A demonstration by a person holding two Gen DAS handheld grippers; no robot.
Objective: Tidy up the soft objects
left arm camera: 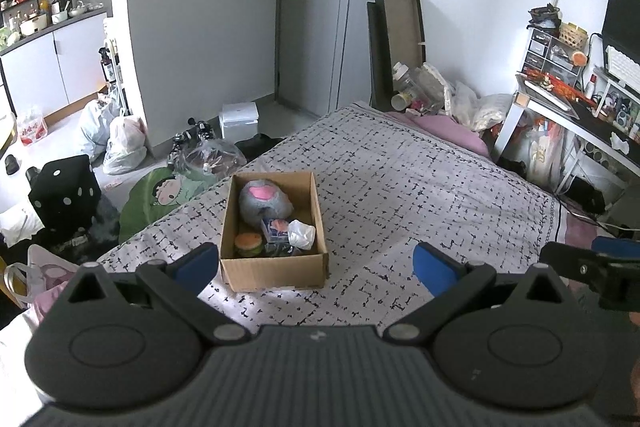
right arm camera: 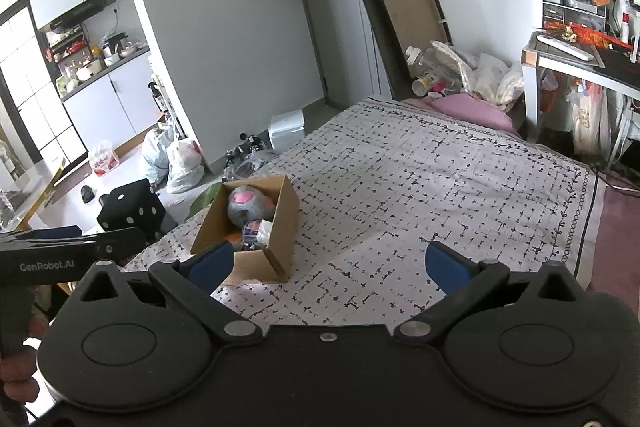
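A cardboard box (left arm camera: 276, 273) stands on the patterned bed cover (left arm camera: 400, 187), near its left edge. It holds a grey and pink plush (left arm camera: 264, 201), a burger-shaped toy (left arm camera: 249, 243), a small printed pack (left arm camera: 276, 229) and a white crumpled piece (left arm camera: 301, 233). My left gripper (left arm camera: 316, 265) is open and empty, held just in front of the box. My right gripper (right arm camera: 330, 263) is open and empty, to the right of the box (right arm camera: 280, 223), with the plush (right arm camera: 248, 205) visible inside. The right gripper's side shows in the left wrist view (left arm camera: 592, 267).
A pink pillow (left arm camera: 448, 131) and plastic bags (left arm camera: 472, 103) lie at the bed's far end. A desk (left arm camera: 580, 115) stands at the right. On the floor at the left are a black dotted cube (left arm camera: 66, 195), a green cushion (left arm camera: 160, 195) and bags (left arm camera: 120, 143).
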